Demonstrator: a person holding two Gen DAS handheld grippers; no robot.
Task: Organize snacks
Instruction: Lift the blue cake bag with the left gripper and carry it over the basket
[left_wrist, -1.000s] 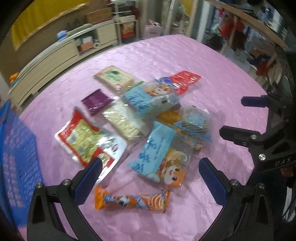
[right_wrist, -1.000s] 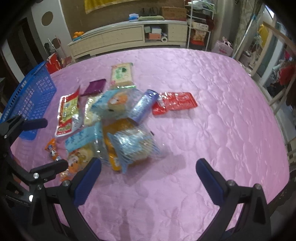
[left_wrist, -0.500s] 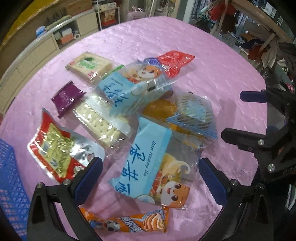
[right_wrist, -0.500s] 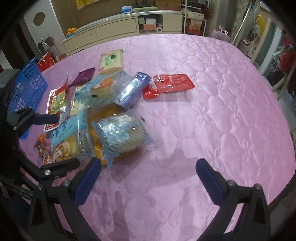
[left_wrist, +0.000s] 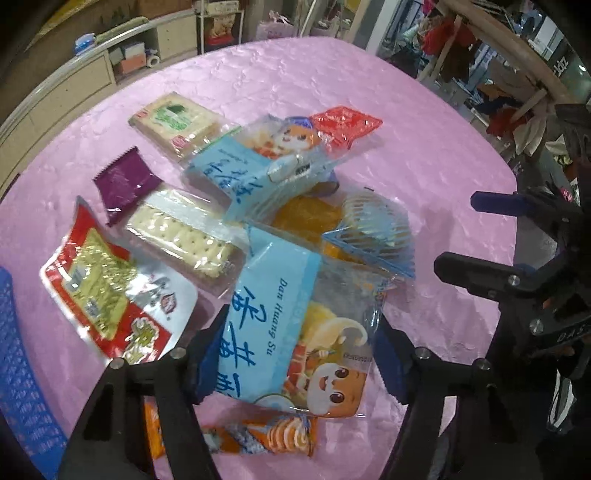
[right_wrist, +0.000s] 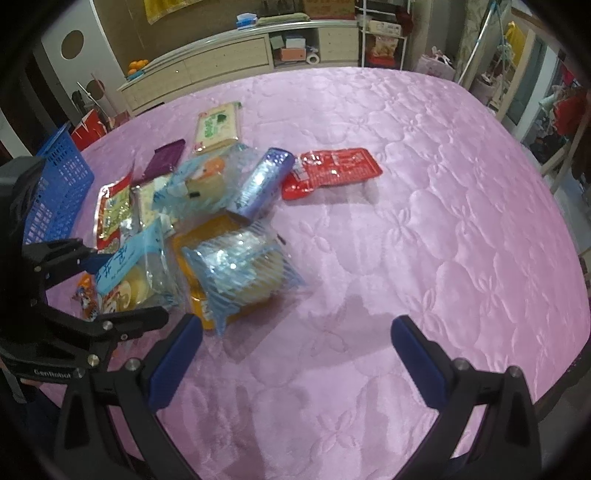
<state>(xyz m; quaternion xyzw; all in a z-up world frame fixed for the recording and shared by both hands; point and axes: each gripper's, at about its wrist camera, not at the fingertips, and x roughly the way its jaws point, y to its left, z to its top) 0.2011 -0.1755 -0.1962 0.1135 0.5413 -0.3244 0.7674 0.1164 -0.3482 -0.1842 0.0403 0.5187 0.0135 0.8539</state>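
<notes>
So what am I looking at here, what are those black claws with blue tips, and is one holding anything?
There is no robot. A person holds a clamp-like tool in each hand, each with a camera looking along its fingers. In the left camera's picture, the left tool is closing around a light blue snack bag. The right tool hangs open over the pink tablecloth, holding nothing. More snack packets lie in a pile, with a blue basket beside them.
</notes>
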